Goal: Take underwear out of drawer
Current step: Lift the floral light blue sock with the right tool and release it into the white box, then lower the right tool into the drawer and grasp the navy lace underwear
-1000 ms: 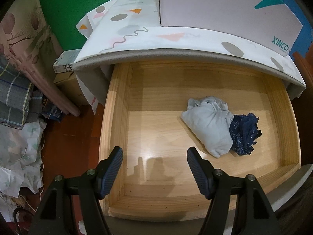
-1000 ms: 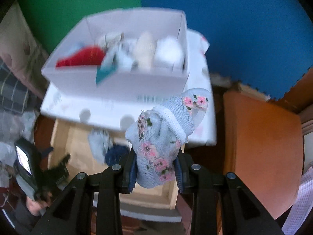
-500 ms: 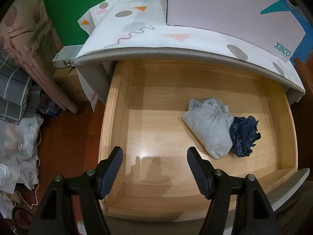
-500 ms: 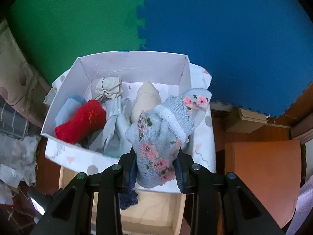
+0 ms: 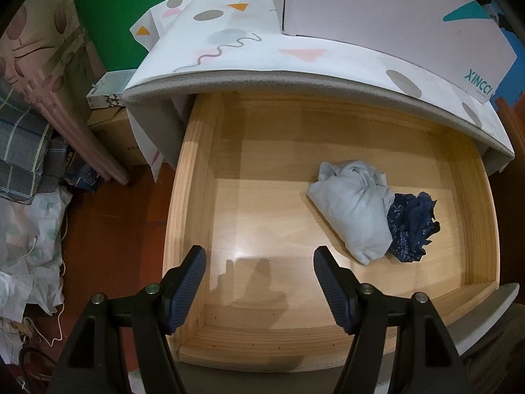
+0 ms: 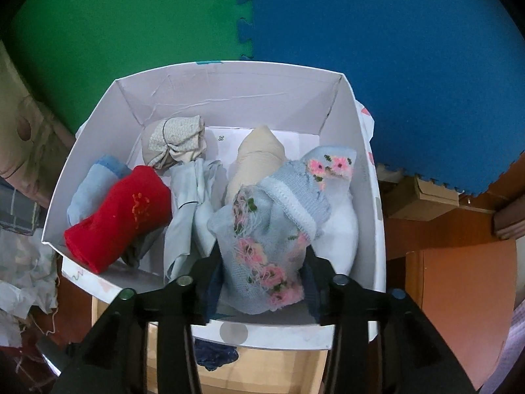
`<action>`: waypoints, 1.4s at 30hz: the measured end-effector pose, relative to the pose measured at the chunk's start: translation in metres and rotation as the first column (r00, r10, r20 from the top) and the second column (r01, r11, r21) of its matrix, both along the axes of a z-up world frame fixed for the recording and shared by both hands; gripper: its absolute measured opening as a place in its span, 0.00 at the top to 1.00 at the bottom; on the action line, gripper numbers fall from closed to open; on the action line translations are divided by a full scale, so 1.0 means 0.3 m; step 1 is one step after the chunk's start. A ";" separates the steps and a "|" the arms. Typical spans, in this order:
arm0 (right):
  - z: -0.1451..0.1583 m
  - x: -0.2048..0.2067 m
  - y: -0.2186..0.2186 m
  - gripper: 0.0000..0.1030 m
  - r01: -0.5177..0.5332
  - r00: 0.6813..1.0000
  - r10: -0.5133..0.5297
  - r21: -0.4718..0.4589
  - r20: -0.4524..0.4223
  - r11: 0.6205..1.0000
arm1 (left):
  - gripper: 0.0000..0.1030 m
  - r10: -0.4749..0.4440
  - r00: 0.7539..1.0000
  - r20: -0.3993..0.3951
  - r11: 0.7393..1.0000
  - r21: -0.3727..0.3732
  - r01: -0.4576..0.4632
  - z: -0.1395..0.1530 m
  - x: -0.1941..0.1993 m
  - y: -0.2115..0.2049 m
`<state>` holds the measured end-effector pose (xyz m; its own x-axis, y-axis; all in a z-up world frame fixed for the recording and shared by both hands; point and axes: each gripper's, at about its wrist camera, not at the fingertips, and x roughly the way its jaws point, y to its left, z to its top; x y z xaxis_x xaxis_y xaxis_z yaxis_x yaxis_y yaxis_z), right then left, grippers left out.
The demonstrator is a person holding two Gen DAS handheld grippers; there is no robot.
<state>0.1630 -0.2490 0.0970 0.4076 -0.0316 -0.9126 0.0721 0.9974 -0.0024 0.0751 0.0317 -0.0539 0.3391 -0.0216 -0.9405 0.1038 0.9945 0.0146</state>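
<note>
In the left wrist view, the left gripper (image 5: 259, 262) hangs with jaws wide apart over the pale wooden drawer (image 5: 472, 216); a light grey folded underwear (image 5: 352, 203) touches a dark blue crumpled one (image 5: 413, 221) inside.

In the right wrist view, the right gripper (image 6: 262, 262) is clamped on a light blue knitted underwear with pink flowers (image 6: 272, 226), above the white cardboard box (image 6: 236, 95) with other garments.

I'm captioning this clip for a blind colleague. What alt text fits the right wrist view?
The right gripper is shut on a pale blue floral knit garment, holding it over an open white box of rolled clothes, among them a red roll. Green and blue foam mats fill the background.
</note>
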 end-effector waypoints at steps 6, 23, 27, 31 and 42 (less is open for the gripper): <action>0.032 -0.019 0.008 0.50 0.008 1.000 -0.008 -0.007 -0.003 1.000 | 0.32 -0.001 1.000 -0.009 1.000 0.003 0.001 -0.005 0.002 0.000; 0.081 -0.261 -0.023 0.38 -0.023 1.000 0.023 -0.001 -0.021 1.000 | 0.32 -0.004 1.000 -0.023 1.000 0.015 0.004 -0.018 0.004 -0.008; 0.006 -0.356 -0.038 0.38 -0.021 0.998 0.022 0.022 -0.051 1.000 | 0.32 -0.006 1.000 -0.031 1.000 0.026 0.007 -0.024 0.005 -0.008; -0.088 -0.435 -0.036 0.39 -0.035 0.995 0.039 0.045 -0.089 0.998 | 0.32 -0.001 0.999 -0.033 1.000 0.024 0.002 -0.024 0.008 -0.005; -0.439 -0.492 0.068 0.49 -0.045 0.966 0.070 0.103 -0.250 0.994 | 0.32 -0.001 0.999 -0.050 1.000 0.024 0.002 -0.029 0.010 -0.005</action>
<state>0.0154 -0.2285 -0.0348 0.1617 0.0771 -0.9838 0.0241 0.9963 0.0820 0.0781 0.0302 -0.0626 0.2920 0.0007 -0.9564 0.1064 0.9938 0.0332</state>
